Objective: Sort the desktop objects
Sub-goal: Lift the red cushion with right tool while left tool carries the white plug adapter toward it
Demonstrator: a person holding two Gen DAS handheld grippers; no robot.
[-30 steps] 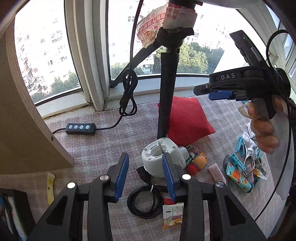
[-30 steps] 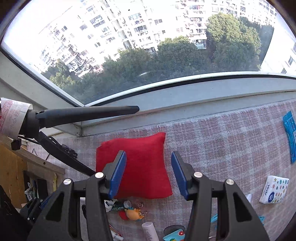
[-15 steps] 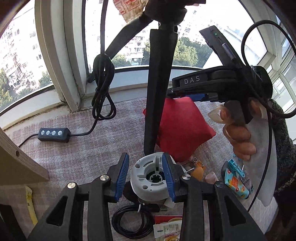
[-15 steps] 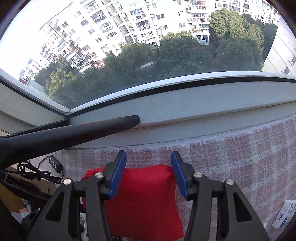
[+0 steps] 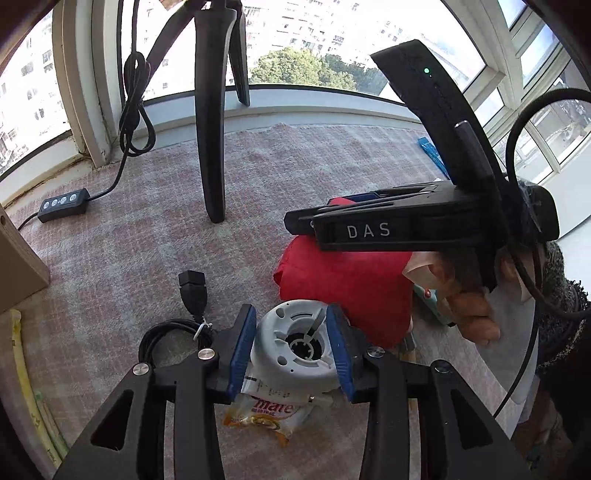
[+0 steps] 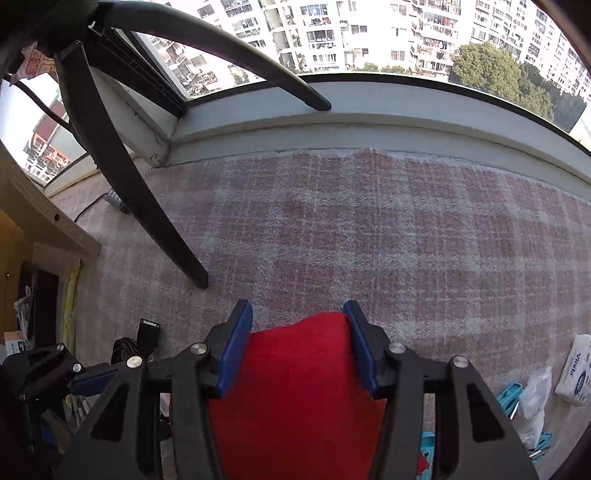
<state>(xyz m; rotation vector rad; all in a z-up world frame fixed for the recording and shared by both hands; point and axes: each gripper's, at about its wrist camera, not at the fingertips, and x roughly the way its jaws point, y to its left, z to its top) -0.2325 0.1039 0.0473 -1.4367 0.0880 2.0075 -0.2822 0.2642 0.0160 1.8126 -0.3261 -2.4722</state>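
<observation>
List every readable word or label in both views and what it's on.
"DAS": white letters on the black right gripper body.
"mate": red letters on the yellow-white sachet, partly hidden.
"Vinda": blue print on the white tissue pack.
Small print on both packs: too blurred to read.

Bright daylight pours in through the windows (image 5: 332, 44) at twelve o'clock, washing the buildings (image 6: 369, 29) outside nearly white. The plaid cloth (image 6: 369, 240) is evenly lit, with faint shadows. Both views are sharp at centre, while fisheye bending curves the sill (image 6: 369, 107) and darkens the corners.
</observation>
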